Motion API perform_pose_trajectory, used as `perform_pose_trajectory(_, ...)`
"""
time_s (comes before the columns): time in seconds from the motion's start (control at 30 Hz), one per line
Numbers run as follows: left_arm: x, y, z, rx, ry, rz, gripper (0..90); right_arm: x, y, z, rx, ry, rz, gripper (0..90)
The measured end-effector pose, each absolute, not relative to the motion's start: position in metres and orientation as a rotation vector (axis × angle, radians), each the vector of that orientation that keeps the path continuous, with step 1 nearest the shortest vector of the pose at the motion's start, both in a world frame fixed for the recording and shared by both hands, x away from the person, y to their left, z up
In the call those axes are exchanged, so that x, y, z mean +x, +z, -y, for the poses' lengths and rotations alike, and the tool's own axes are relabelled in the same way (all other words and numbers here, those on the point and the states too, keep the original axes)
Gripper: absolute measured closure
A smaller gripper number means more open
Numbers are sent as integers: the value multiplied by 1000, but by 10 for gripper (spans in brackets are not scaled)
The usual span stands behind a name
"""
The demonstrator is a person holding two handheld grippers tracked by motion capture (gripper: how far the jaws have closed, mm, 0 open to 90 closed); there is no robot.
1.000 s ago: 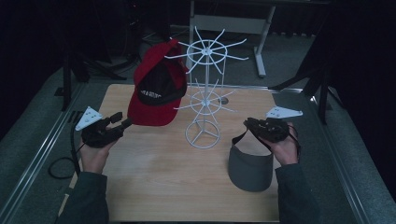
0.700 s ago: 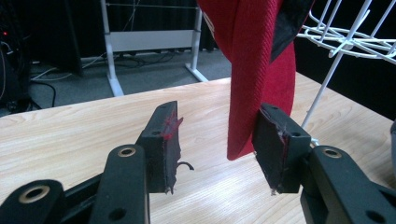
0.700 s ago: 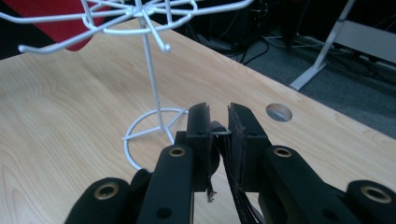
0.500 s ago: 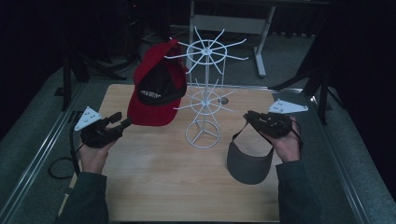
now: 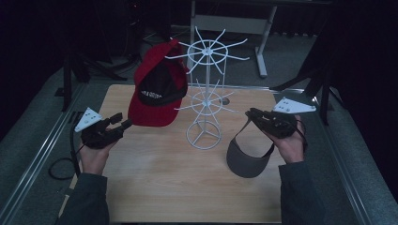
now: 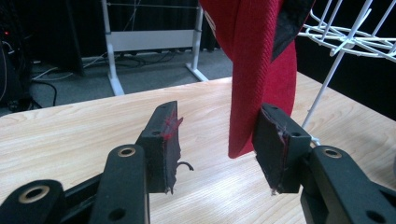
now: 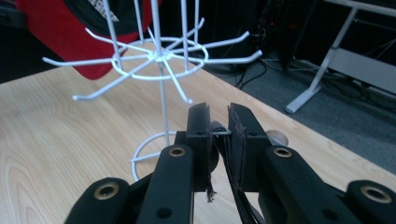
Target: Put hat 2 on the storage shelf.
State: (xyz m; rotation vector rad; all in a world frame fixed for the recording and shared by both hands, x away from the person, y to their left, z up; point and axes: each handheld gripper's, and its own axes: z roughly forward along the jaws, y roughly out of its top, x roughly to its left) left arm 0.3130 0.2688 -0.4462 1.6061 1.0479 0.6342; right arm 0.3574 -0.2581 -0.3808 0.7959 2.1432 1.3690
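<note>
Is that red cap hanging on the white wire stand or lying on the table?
Hanging. The red cap hangs from an upper prong of the white wire stand, its brim pointing down above the wooden table.

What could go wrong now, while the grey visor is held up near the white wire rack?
The right gripper pinches only the strap of the grey visor, so the visor may slip or swing. The white wire rack looks light, and a bump could tip it. The red cap hangs beside the open left gripper, which might knock it off.
</note>
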Motion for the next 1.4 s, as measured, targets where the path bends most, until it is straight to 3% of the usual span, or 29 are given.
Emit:
perform_pose_trajectory(1.1,313,-446,-268,1606,635,-1046,519,352,-356,255,759,1513,-2089,796)
perform_pose_trajectory(1.17,313,-446,-268,1606,636,-1046,518,352,-355,256,766,1525,-2084,847)
perform_pose_trajectory(1.4,313,-445,-269,1605,637,-1045,519,356,-355,256,810,1527,-2068,854)
